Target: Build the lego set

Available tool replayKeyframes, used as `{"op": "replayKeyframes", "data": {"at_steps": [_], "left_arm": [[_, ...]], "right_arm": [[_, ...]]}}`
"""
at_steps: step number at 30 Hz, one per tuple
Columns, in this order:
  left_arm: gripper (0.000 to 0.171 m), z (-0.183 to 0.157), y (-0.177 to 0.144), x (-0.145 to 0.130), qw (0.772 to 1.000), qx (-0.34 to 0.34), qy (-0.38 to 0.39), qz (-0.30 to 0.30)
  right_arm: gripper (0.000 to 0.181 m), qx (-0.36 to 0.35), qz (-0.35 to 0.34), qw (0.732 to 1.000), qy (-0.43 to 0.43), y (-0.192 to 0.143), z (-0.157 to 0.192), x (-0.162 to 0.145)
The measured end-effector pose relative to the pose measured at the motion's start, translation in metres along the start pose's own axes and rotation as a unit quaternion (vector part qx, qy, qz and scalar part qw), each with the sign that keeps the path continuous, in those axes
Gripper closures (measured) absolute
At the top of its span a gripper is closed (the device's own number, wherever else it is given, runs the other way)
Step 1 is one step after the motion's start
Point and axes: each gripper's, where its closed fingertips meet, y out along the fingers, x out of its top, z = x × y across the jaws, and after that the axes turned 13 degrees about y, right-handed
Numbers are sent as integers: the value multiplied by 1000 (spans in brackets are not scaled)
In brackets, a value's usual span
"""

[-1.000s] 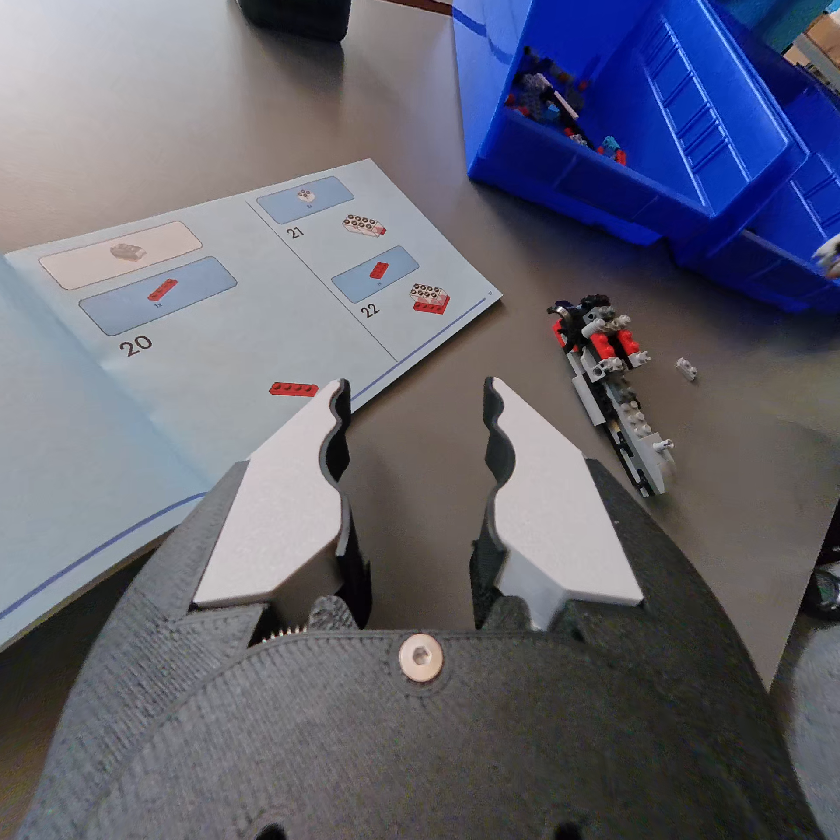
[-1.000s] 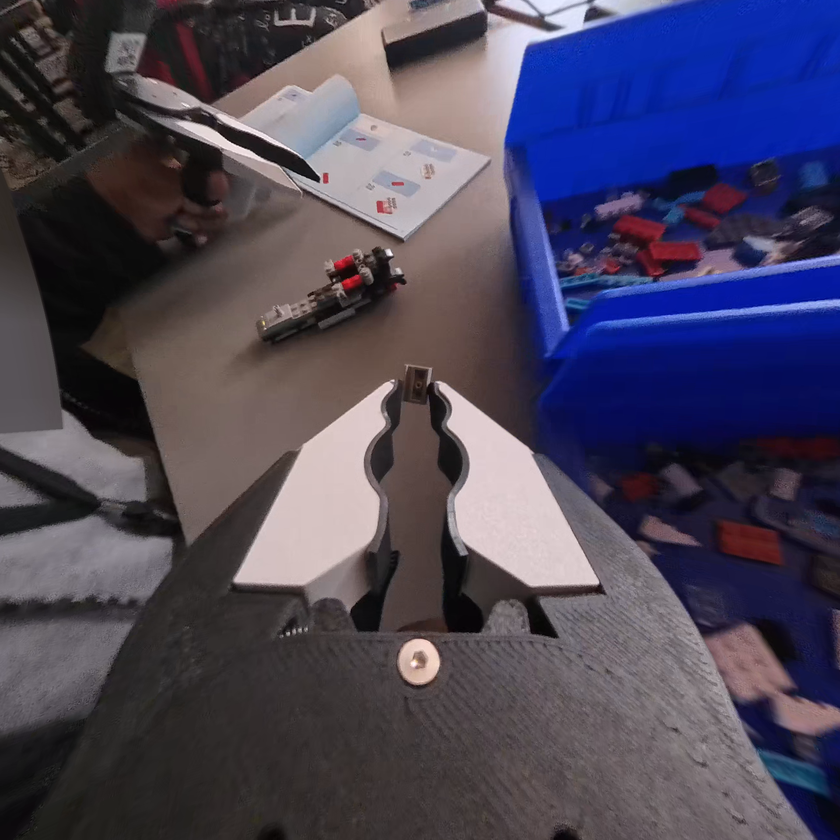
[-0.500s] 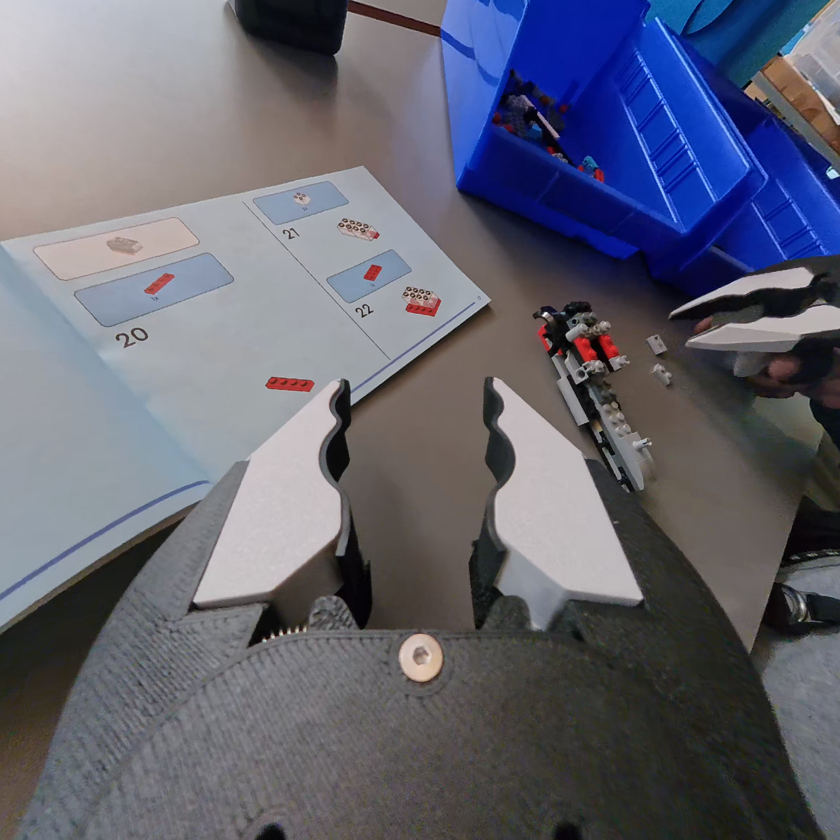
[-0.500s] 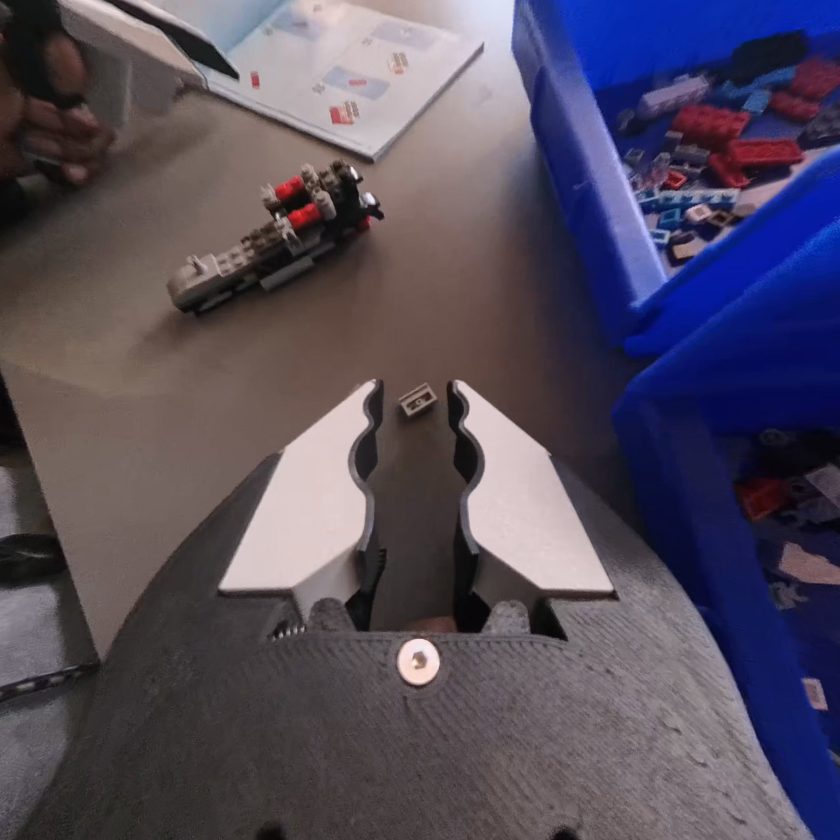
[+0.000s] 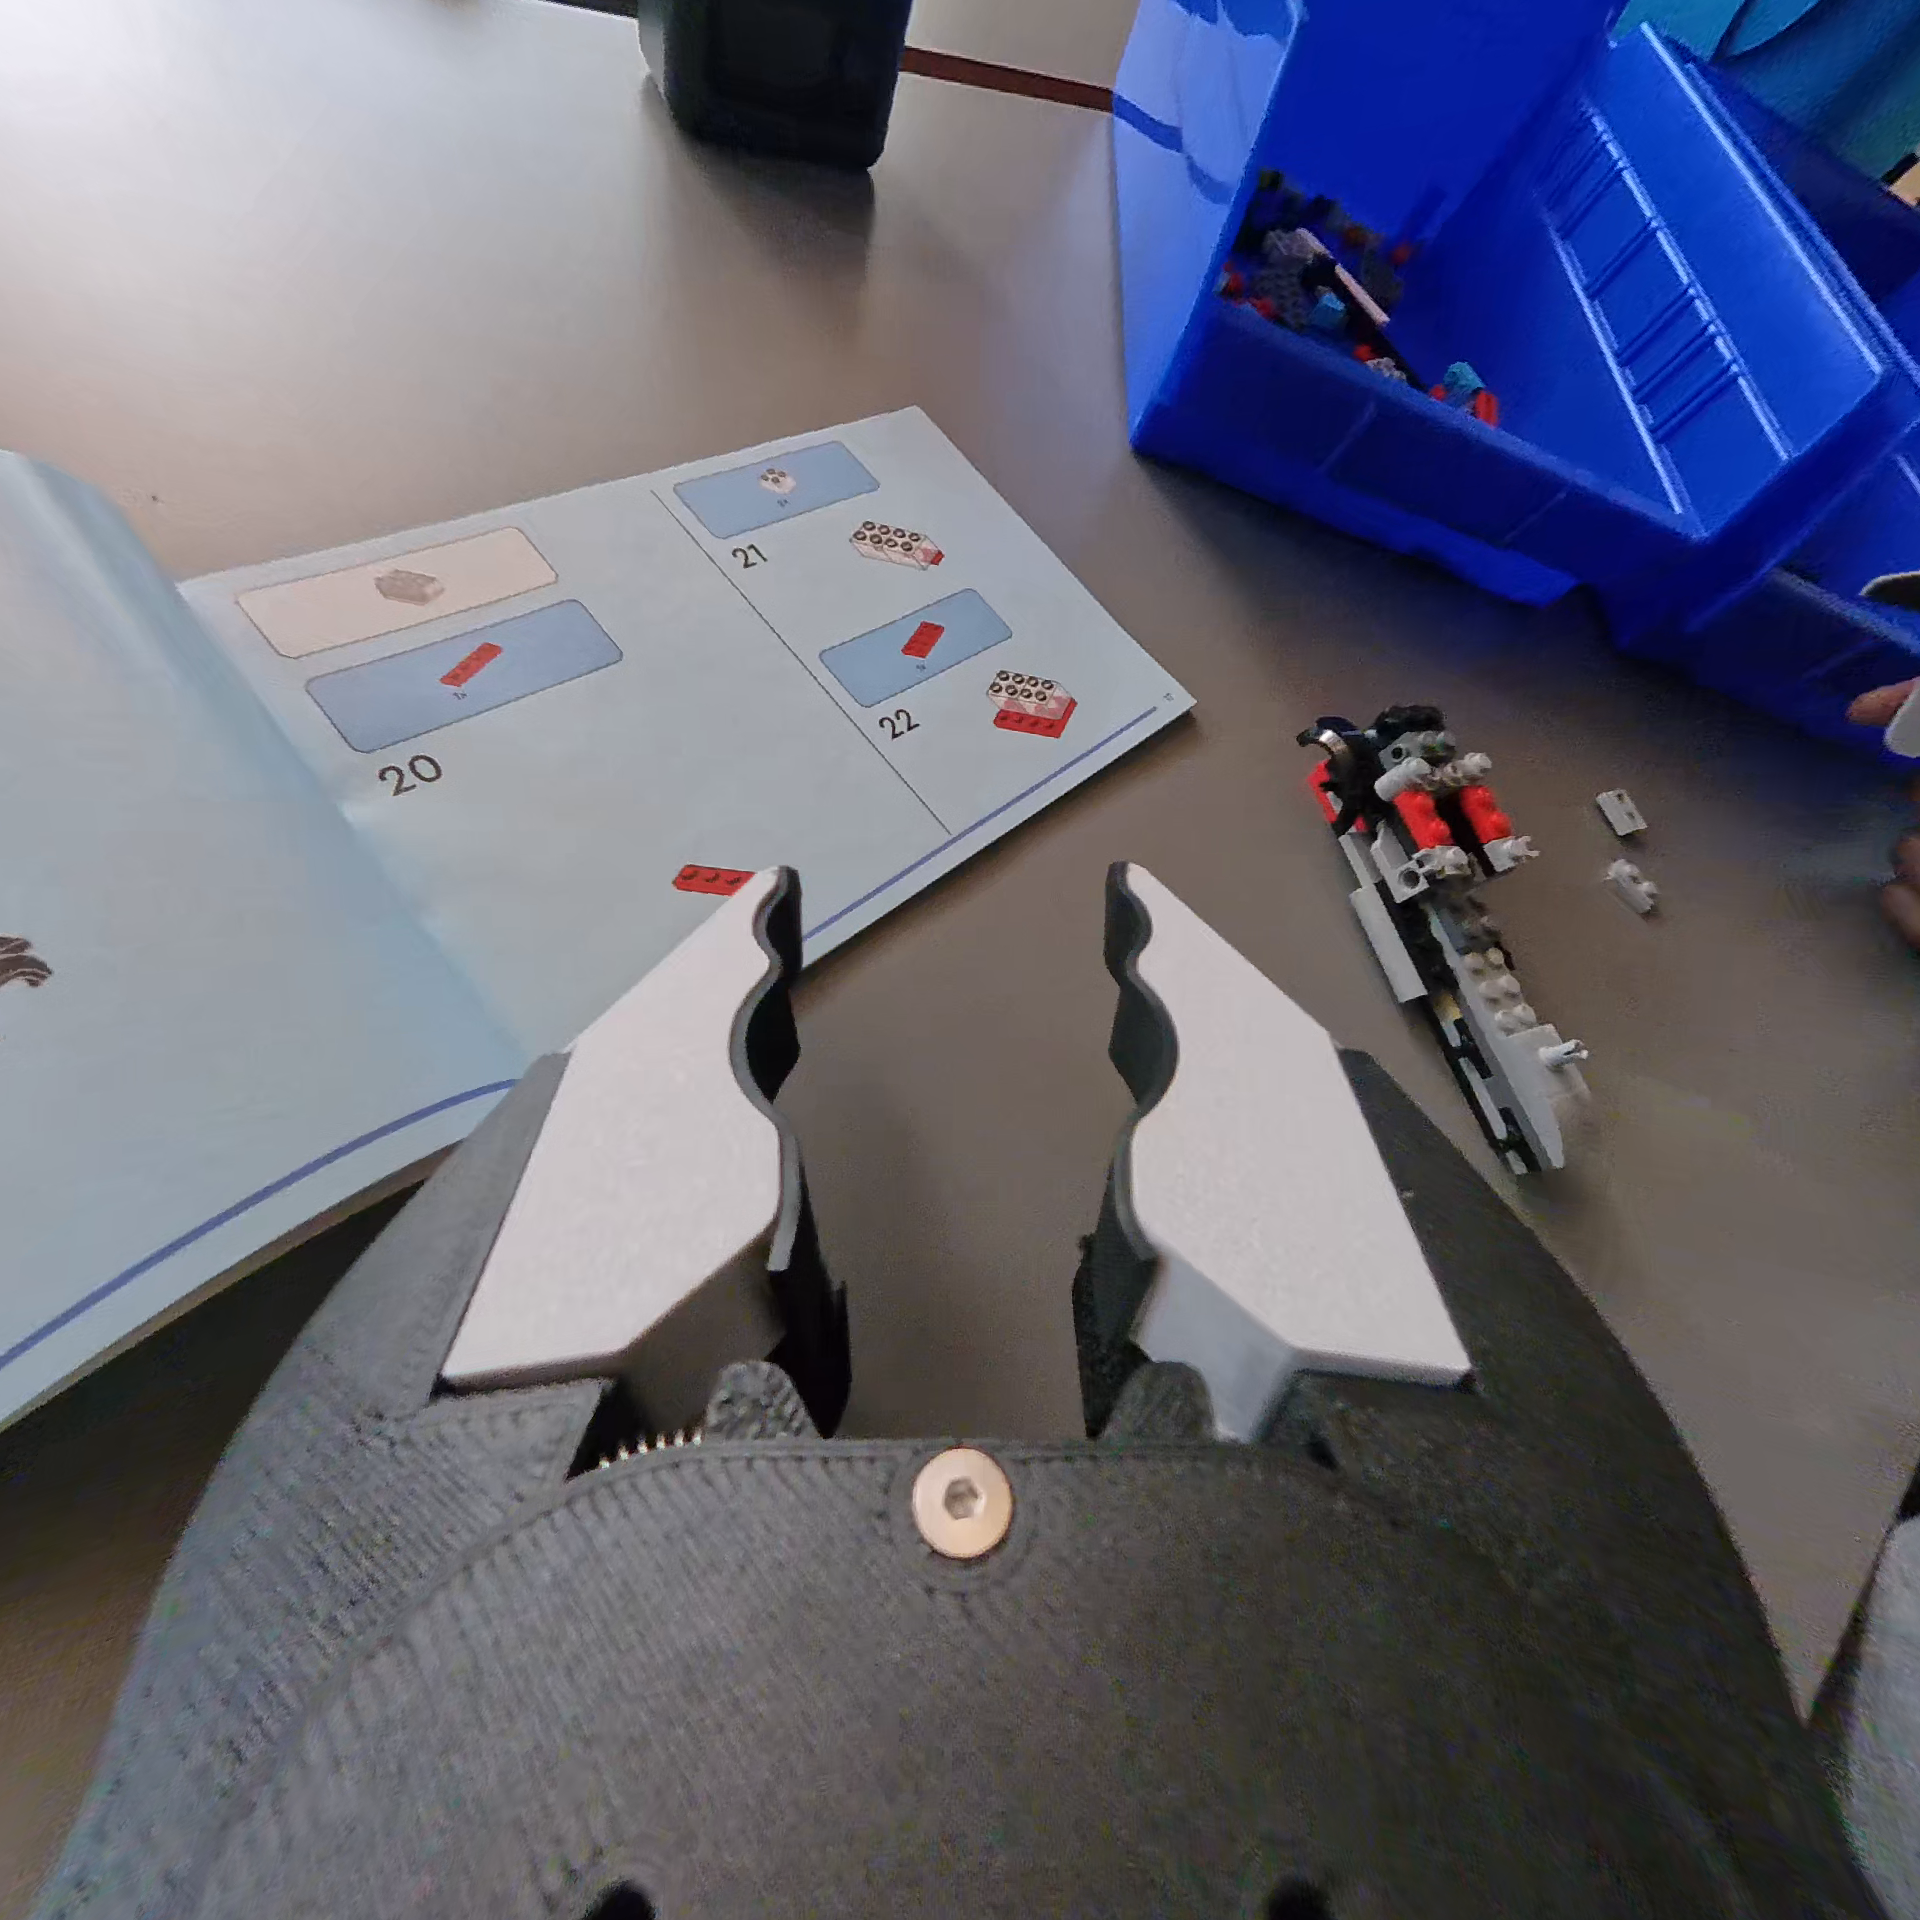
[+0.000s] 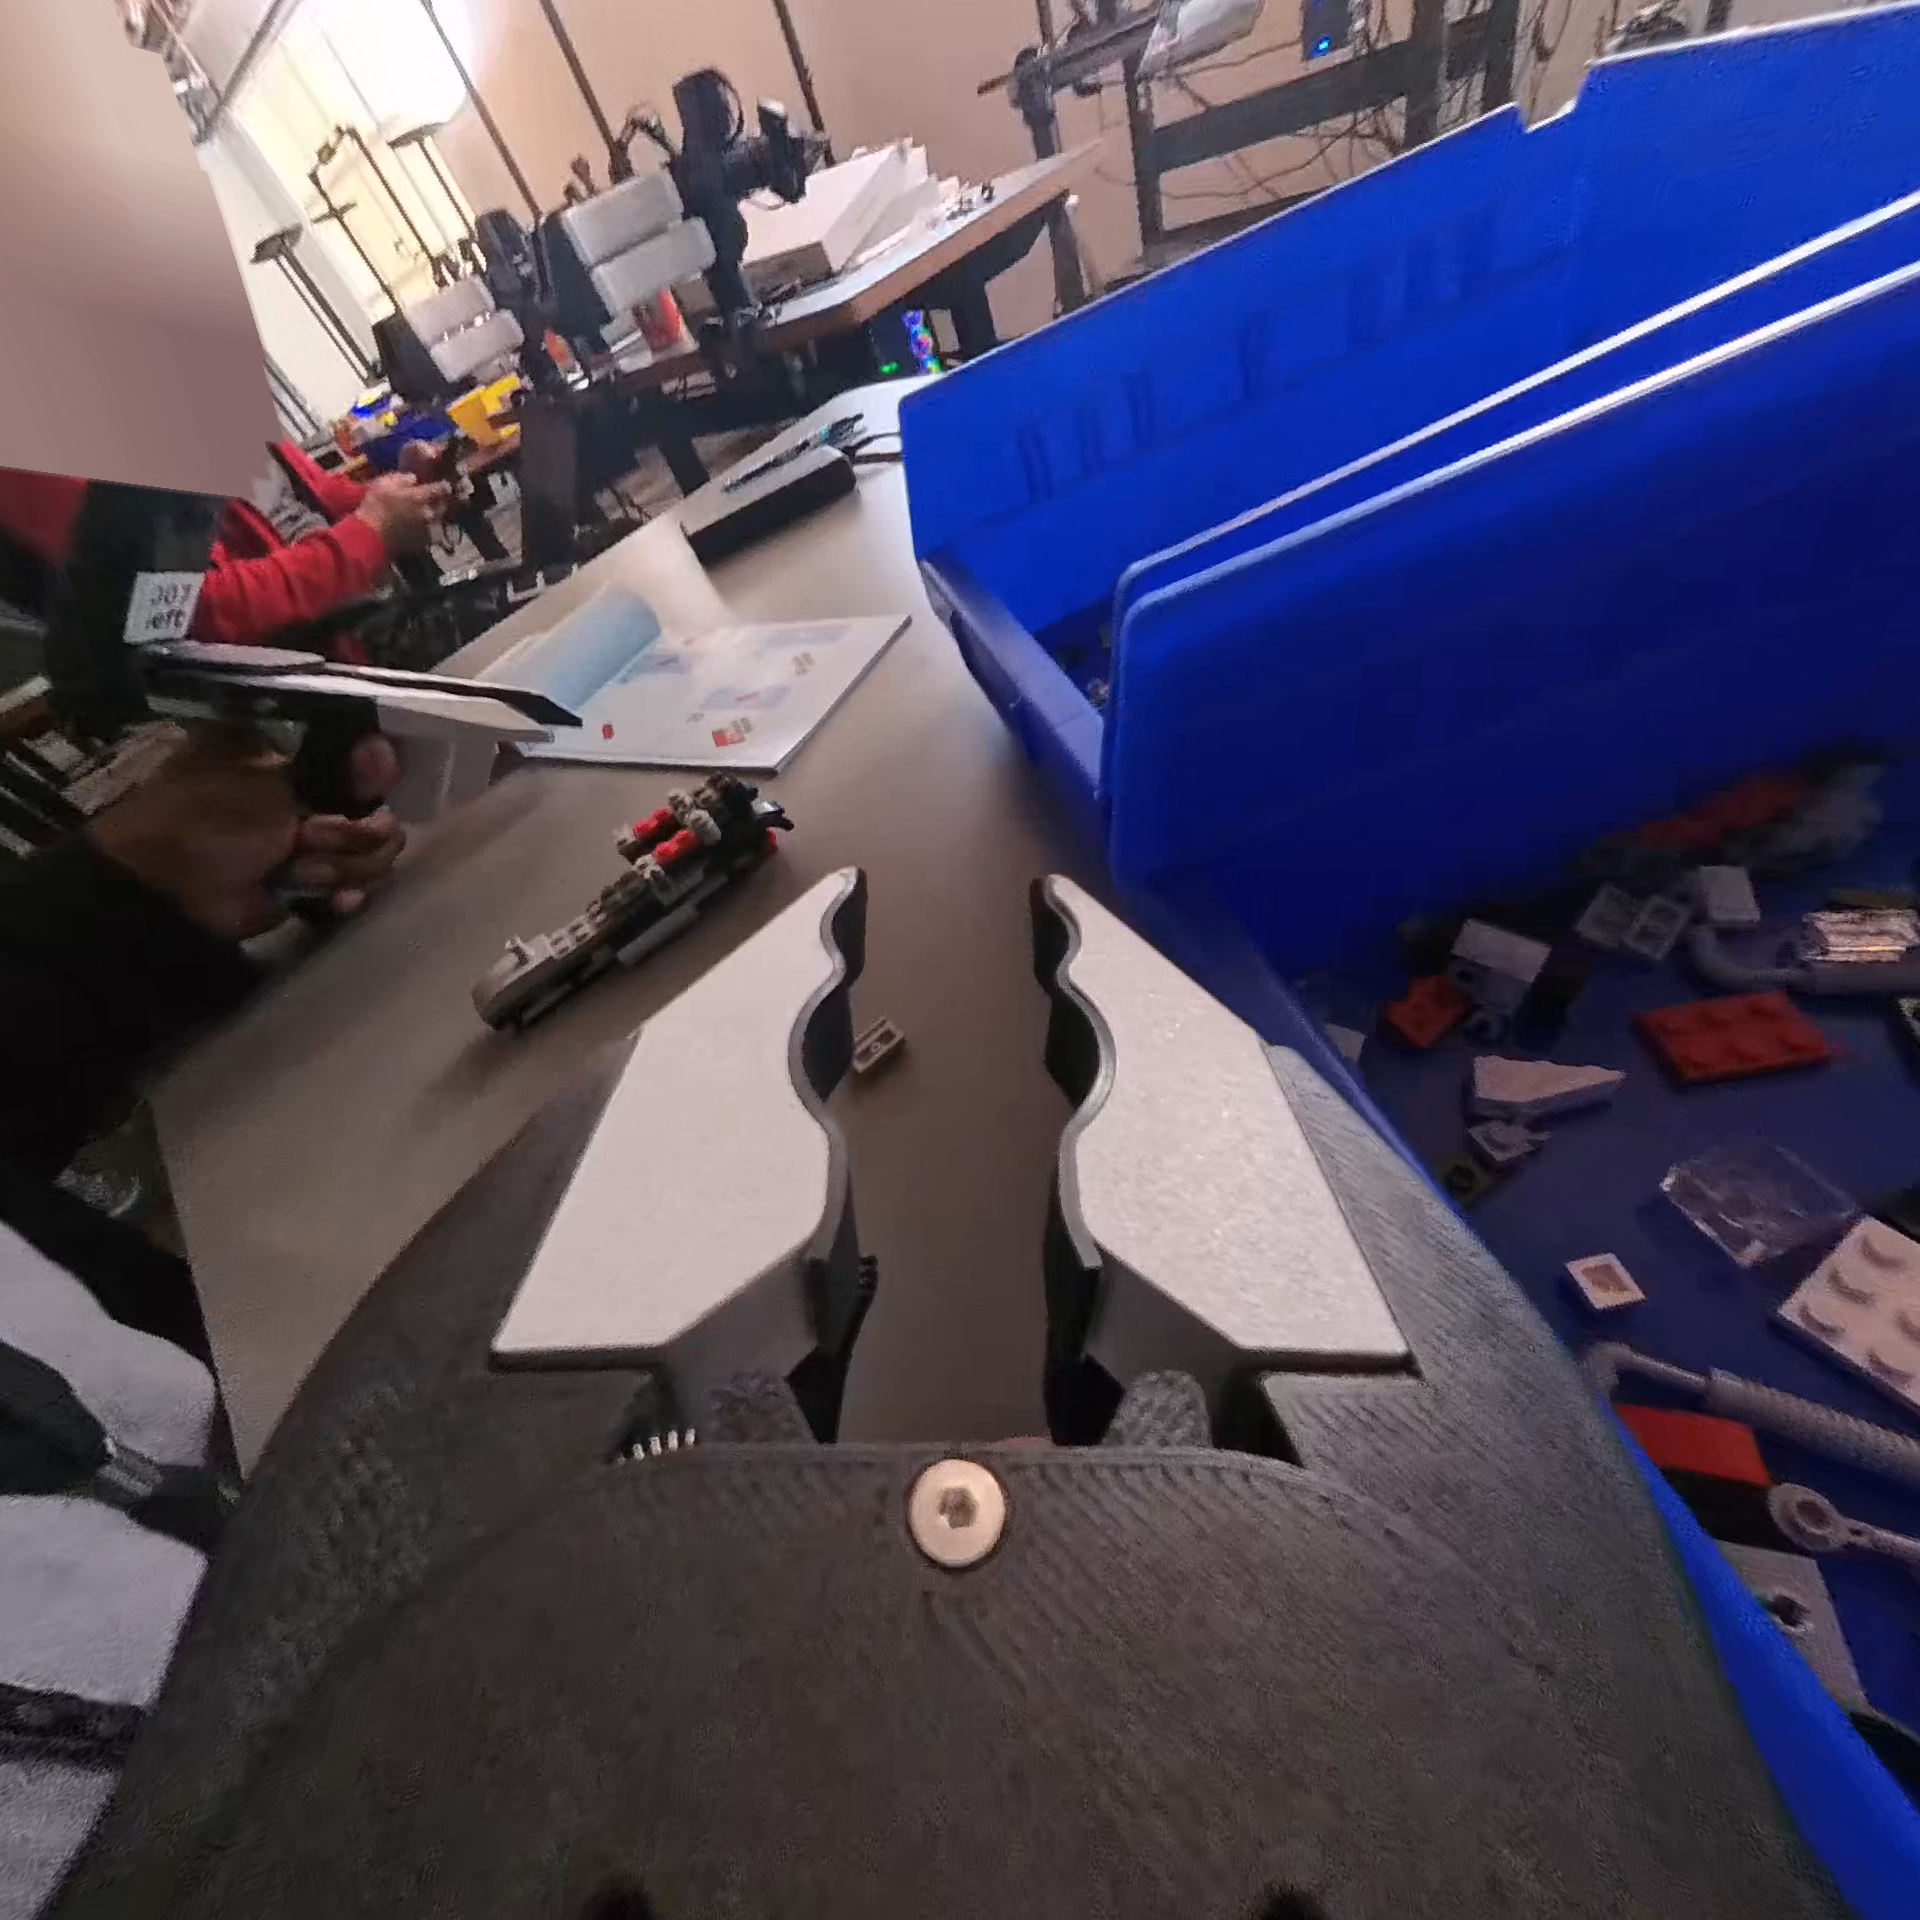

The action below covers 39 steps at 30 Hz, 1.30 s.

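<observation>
A long grey, black and red lego model lies on the dark table; it also shows in the right wrist view. Two small grey pieces lie just right of it. One small grey piece lies on the table between my right gripper's fingers. My right gripper is open and empty, low over the table. My left gripper is open and empty, over the table by the booklet's corner; it also shows in the right wrist view. A red plate lies on the open instruction booklet.
Blue bins with loose lego pieces stand at the back right; in the right wrist view a near bin is close to my right finger. A black box stands at the table's far edge. A person's hand holds the left gripper. Across from one pair of fingers to the other is roughly 30 cm.
My right gripper has let go of the small grey piece onto the table, opened wider and tilted up. My left gripper stays open, shifting only slightly.
</observation>
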Motion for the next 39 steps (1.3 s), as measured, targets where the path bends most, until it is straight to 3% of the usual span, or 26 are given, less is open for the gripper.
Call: {"op": "replayKeyframes", "data": {"at_steps": [5, 19, 39], "left_arm": [[112, 4, -1, 1, 999, 33, 11, -1], [114, 7, 2, -3, 998, 50, 18, 21], [115, 8, 5, -7, 995, 75, 43, 40]], "right_arm": [[149, 7, -35, 998, 47, -8, -9, 11], [154, 1, -57, 997, 57, -14, -13, 17], [156, 10, -141, 988, 68, -36, -15, 36]]}}
